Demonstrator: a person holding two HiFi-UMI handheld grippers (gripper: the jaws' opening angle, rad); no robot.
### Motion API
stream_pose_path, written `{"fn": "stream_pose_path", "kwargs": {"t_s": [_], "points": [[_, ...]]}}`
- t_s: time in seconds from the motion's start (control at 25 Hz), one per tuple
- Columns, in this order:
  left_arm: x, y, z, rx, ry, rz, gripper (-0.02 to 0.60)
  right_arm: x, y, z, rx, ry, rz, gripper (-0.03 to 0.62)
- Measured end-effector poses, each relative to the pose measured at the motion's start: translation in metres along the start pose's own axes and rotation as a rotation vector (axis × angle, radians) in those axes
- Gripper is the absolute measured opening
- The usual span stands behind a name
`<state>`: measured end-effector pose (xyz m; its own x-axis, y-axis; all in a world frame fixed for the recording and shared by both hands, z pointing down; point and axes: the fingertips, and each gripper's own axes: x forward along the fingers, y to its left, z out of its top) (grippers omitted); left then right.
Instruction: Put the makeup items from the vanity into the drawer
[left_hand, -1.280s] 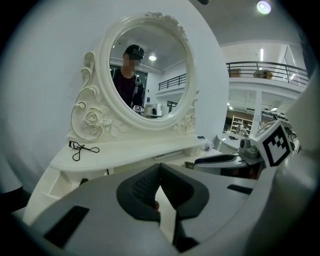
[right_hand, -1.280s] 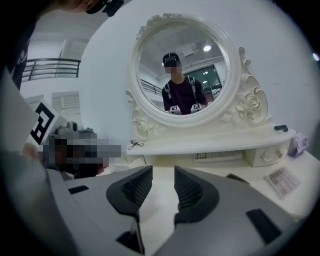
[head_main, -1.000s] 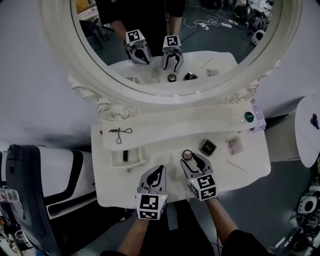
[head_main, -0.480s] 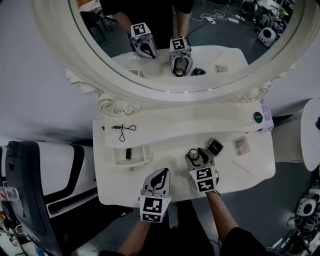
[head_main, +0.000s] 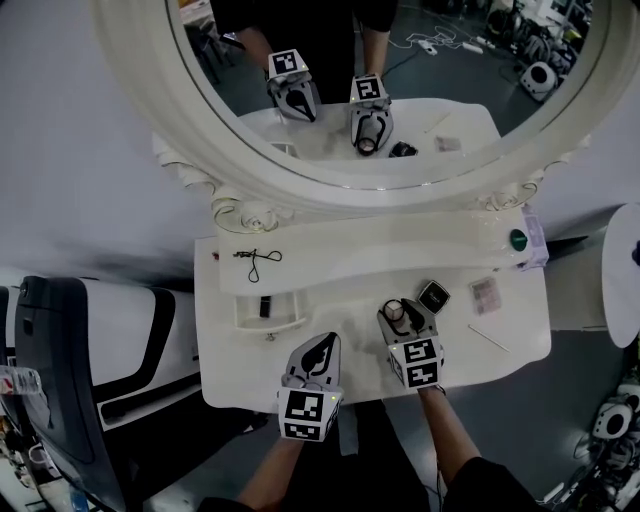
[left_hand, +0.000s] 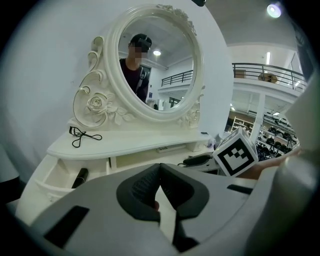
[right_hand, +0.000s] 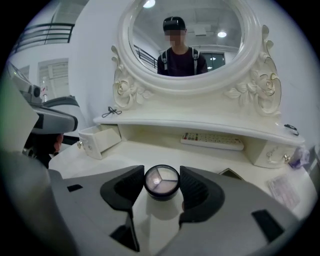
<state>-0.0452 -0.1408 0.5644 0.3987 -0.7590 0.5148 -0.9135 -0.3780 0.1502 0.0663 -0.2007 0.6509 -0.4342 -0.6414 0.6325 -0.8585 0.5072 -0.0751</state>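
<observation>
White table (head_main: 335, 305) carries a round black pot (right_hand: 161, 181). It is stood upright with its clear lid facing up, so no long axis is shown. The pot is flanked by the right tongs (right_hand: 161, 174); the jaws have just been opening and are spread wide, pads beside it, not pressing. In the head view the pot is half covered by those tongs. Left tongs (left_hand: 160, 169) are closed on nothing, near the table's front edge. Open drawer (head_main: 270, 325) is seen at left, with a dark tube (head_main: 264, 306) laid inside. Bare table is left between pot and drawer.
</observation>
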Motion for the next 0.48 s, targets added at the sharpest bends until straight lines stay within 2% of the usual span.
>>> {"fn": "stream_pose_path", "kwargs": {"t_s": [0.28,0.48], "points": [[-0.023,0.004,0.017,-0.043,-0.050,0.020,0.014,-0.055,0.022,0.041,0.077,-0.157,0.044,0.241],[-0.047,0.015,0.025,-0.048,-0.084,0.054,0.014,-0.083,0.047,0.065,0.082,-0.233,0.073,0.239]]}}
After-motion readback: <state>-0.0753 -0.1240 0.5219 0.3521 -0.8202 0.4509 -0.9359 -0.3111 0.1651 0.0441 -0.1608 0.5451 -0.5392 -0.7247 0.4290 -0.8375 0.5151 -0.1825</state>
